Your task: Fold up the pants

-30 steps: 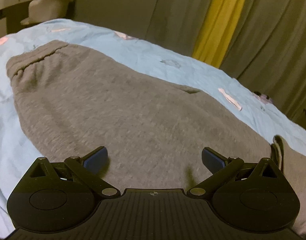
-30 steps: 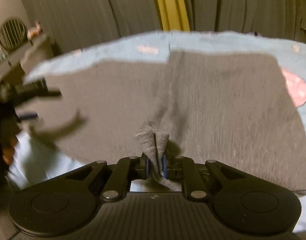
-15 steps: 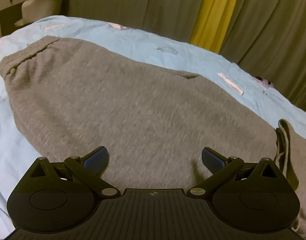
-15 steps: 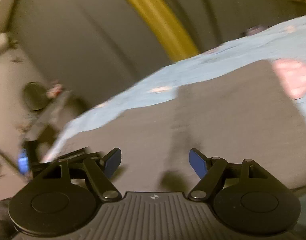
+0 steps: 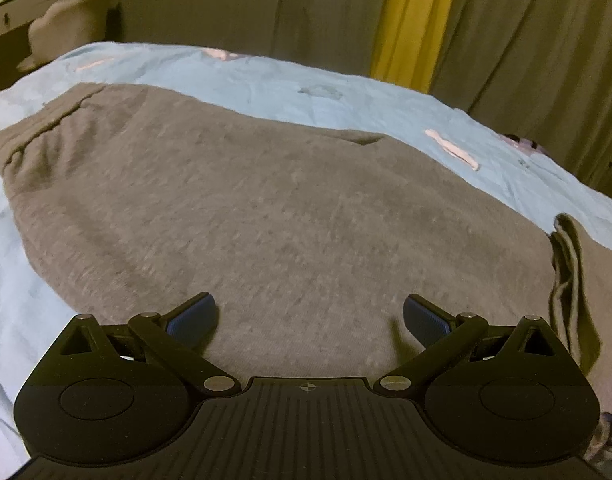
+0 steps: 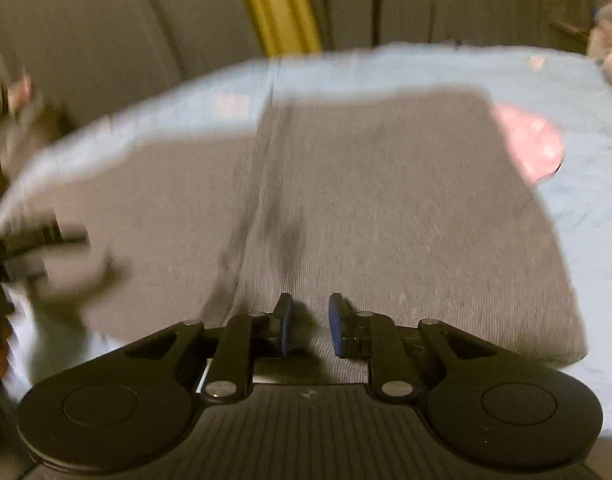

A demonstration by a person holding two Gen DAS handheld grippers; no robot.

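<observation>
We see gray pants spread flat across a bed covered by a light blue sheet. In the left wrist view the waistband lies at the far left, and a loose folded edge of the fabric stands up at the right side. Our left gripper hovers low over the middle of the pants with its 2 blue-padded fingers spread wide, holding nothing. Behind the bed hang dull curtains with 1 yellow strip between them.

The right wrist view is blurred. Here the pants fill most of the picture, with a crease running down the middle. Our right gripper sits just above the near edge of the fabric; its 2 fingers stand close together with a narrow gap between them, and no cloth is caught in that gap. A pink patch on the sheet shows at the right of the pants. At the far left edge we make out the other gripper, smeared by motion.
</observation>
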